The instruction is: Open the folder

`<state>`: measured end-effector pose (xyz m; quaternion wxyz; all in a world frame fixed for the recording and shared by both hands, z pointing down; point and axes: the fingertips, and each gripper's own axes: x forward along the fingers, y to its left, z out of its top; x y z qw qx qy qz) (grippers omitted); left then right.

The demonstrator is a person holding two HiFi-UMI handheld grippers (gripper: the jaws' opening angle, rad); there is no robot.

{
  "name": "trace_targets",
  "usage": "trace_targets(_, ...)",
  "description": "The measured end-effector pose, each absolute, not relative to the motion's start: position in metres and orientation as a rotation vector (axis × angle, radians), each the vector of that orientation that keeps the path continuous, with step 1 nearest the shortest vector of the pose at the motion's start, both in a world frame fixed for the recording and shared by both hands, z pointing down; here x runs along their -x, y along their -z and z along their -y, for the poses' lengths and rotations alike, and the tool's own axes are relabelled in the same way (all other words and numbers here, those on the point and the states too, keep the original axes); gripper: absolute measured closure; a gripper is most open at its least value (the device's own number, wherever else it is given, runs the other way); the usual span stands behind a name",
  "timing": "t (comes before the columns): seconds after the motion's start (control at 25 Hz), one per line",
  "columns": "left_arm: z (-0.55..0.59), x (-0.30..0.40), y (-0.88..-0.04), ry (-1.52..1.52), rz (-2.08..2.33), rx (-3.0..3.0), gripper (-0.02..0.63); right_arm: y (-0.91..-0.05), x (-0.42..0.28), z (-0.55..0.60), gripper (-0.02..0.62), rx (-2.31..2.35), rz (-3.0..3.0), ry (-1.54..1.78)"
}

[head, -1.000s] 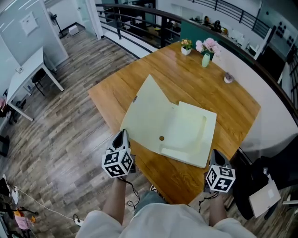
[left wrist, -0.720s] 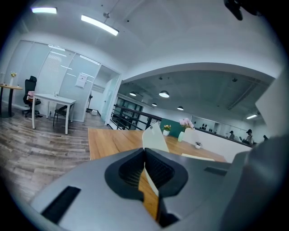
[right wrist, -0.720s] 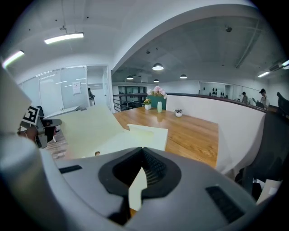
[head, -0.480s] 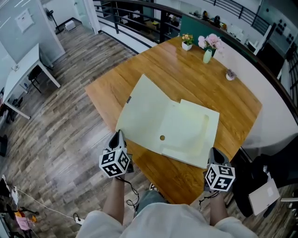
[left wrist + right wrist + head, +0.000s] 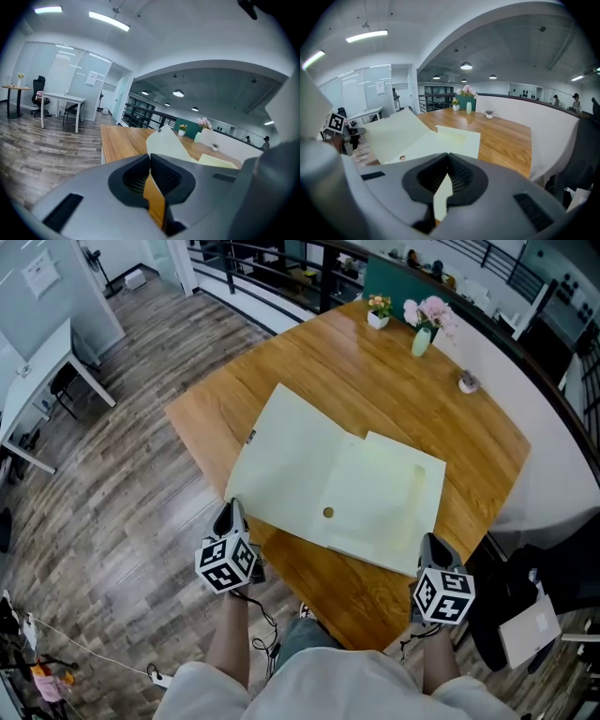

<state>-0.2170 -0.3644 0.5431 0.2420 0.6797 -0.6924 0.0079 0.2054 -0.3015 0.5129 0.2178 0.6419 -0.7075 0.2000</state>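
The pale yellow folder [image 5: 309,474] lies open on the wooden table [image 5: 394,381]. Its left cover [image 5: 281,456] is spread toward the table's left edge and still leans up a little, as the left gripper view shows [image 5: 168,143]. The inner pocket side [image 5: 389,498] lies flat, with a small round hole [image 5: 327,513] near the fold. My left gripper [image 5: 228,510] is shut and empty, just off the folder's near-left corner at the table edge. Shut and empty too, my right gripper [image 5: 432,545] hangs off the near-right corner, with the folder ahead of it [image 5: 426,138].
A vase of pink flowers [image 5: 424,326], a small flower pot [image 5: 379,309] and a small object [image 5: 468,382] stand at the table's far end. A railing runs behind. A black bag [image 5: 525,601] sits on the floor at the right, a white desk [image 5: 37,381] at the far left.
The folder's left cover has swung further out to the left and lies lower. My left gripper has sunk a little beside the table edge. The right gripper has hardly moved.
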Motion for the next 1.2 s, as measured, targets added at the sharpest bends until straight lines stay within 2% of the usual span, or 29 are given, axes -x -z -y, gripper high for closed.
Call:
trace_targets(0.28,0.37,0.231,-0.572,-0.079,1.905,-1.781,0.591,-0.514,-0.207,0.302,0.594,-1.778,1.94,-0.548)
trace_targets(0.84,0.375,0.239,-0.626,-0.477,1.934,-1.645,0.565,-0.523,-0.208,0.3,0.594,-1.775,1.916,-0.569)
trace_targets(1.2,0.377,0.243,-0.648,-0.579,1.87,-1.566,0.548,-0.527,-0.217,0.297,0.594,-1.799,1.905,-0.614)
